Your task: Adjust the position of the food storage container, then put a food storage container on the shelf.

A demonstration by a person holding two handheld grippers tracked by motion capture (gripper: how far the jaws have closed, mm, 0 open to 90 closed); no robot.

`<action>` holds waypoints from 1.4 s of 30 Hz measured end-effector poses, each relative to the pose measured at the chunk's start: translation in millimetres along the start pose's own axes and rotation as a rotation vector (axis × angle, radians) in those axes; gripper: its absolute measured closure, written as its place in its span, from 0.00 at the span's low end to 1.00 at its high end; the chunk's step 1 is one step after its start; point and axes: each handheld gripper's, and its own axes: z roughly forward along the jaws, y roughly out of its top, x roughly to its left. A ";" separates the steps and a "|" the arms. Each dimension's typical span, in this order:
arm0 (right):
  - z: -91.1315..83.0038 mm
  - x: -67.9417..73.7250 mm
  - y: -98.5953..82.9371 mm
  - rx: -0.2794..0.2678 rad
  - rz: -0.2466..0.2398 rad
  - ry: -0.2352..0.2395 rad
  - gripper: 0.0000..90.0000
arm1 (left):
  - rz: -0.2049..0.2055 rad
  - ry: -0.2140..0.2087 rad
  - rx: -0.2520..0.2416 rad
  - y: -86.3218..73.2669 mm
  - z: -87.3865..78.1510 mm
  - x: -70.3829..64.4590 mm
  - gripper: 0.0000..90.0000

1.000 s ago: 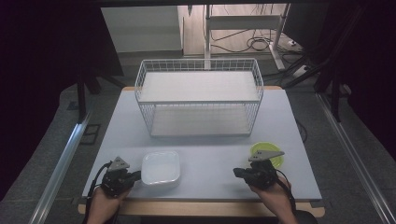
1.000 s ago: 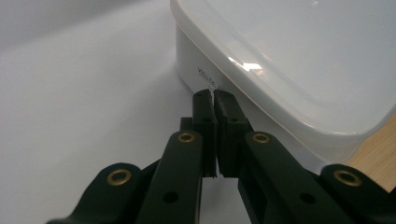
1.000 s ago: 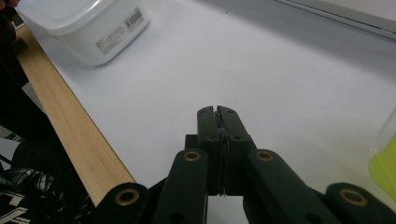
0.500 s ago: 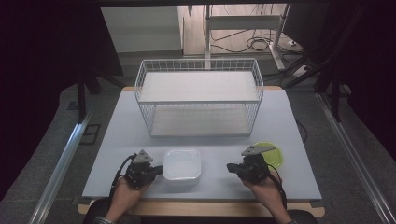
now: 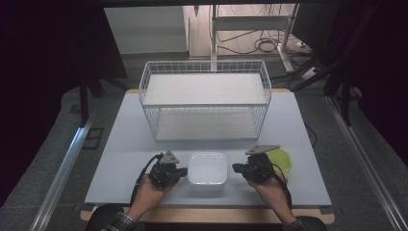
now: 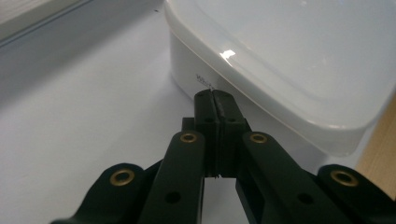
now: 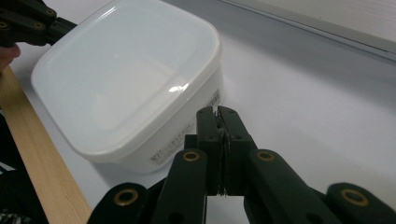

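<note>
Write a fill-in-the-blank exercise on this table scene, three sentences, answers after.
1. The white container sits on the table between the left gripper and the ______ gripper.
2. Both grippers have their jaws ______, with nothing held between them.
3. The wire basket stands beyond the container, and the ______ lid lies flat beside the right gripper.

Missing words: right; shut; green
</note>
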 end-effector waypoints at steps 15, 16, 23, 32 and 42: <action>-14.6 5.9 -8.7 -0.062 -0.085 -0.045 0.66 | 0.019 0.018 -0.091 -12.4 -28.1 7.3 0.46; -14.8 6.3 -9.5 -0.067 -0.092 -0.044 0.62 | 0.031 0.029 -0.101 -14.0 -30.5 6.5 0.41; -16.3 8.5 -16.1 -0.098 -0.122 -0.034 0.27 | 0.076 0.095 -0.112 -19.1 -35.8 3.3 0.05; -12.1 6.0 -20.9 -0.084 -0.113 -0.009 0.13 | 0.099 0.064 -0.152 -23.8 -33.9 6.3 0.04; -15.3 4.9 -19.0 -0.113 -0.105 -0.001 0.07 | 0.101 0.046 -0.160 -22.8 -30.7 9.0 0.06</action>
